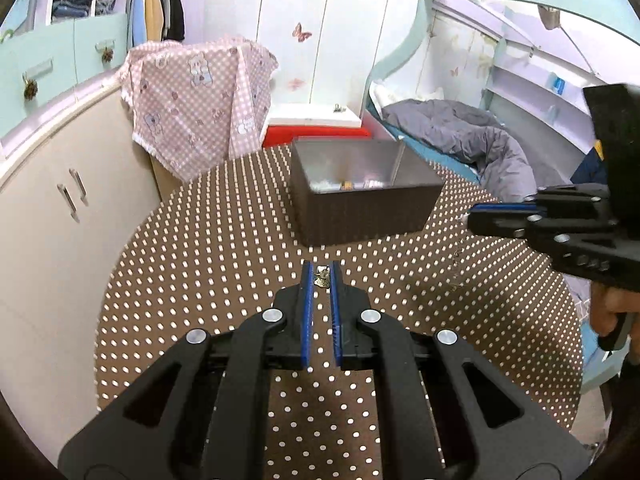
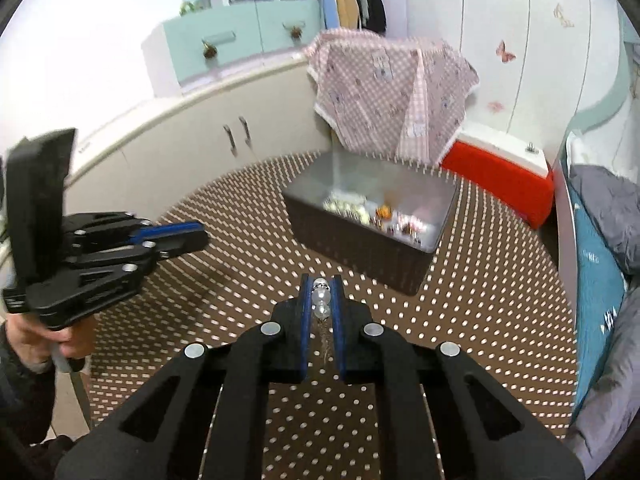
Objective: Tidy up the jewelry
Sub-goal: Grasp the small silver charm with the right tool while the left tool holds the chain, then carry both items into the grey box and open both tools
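Currently, a small metal charm [image 1: 321, 278] is pinched at the tips of the left gripper [image 1: 321, 276], and a clear beaded piece [image 2: 321, 298] with a hanging chain is clamped in the right gripper [image 2: 321, 292]. Both are held above the dotted table [image 1: 200, 264], short of the dark box [image 2: 372, 248] where other jewelry is seen. Transport appears underway; each piece must next be carried over the box rim before release.

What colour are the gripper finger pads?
Blue, on black fingers; the pads show best in the left wrist view.
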### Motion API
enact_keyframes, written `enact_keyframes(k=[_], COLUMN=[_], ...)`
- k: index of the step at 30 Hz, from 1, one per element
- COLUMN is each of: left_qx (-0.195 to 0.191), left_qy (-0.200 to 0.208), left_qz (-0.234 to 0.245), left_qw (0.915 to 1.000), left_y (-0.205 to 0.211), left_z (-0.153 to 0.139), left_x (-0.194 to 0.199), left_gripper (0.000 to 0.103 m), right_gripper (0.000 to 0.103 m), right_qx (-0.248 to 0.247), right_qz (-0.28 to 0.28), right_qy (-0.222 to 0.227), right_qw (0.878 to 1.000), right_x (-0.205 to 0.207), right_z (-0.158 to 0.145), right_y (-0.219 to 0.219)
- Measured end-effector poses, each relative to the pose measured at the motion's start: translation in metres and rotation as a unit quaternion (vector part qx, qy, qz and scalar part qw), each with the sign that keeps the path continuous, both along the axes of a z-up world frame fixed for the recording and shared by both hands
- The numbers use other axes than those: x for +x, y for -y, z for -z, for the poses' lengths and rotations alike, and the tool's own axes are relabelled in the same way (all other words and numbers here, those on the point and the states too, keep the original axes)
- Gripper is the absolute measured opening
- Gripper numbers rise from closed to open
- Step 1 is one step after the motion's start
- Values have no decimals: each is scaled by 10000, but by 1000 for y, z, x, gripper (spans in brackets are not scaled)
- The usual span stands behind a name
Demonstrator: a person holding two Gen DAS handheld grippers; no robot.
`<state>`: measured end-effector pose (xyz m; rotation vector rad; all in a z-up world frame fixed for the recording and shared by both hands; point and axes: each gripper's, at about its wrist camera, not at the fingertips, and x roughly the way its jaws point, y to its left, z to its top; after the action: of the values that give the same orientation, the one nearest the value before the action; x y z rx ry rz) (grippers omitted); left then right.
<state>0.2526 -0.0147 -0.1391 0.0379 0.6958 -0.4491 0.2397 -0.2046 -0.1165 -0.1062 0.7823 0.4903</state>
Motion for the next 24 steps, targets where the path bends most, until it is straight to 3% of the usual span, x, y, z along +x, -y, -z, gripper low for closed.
enact_keyframes(k=[12,17,24], left_qx=[-58,-149,-175], left_qy=[500,534,342], left_qz=[189,280,345], left_qw=[9986,9981,9987], left_y=[9,17,33], left_z=[-62,-89,-100], left_x=[-3,17,52], left_gripper=[8,8,8], right_gripper=[8,8,8], right_qx=[189,361,497], right_qz=[-76,11,203], right_qy=[653,675,554], right_qw=[9977,9971,9970], right_x=[-20,-5,32], right_z=[-84,-101,-112], right_y=[1,8,16])
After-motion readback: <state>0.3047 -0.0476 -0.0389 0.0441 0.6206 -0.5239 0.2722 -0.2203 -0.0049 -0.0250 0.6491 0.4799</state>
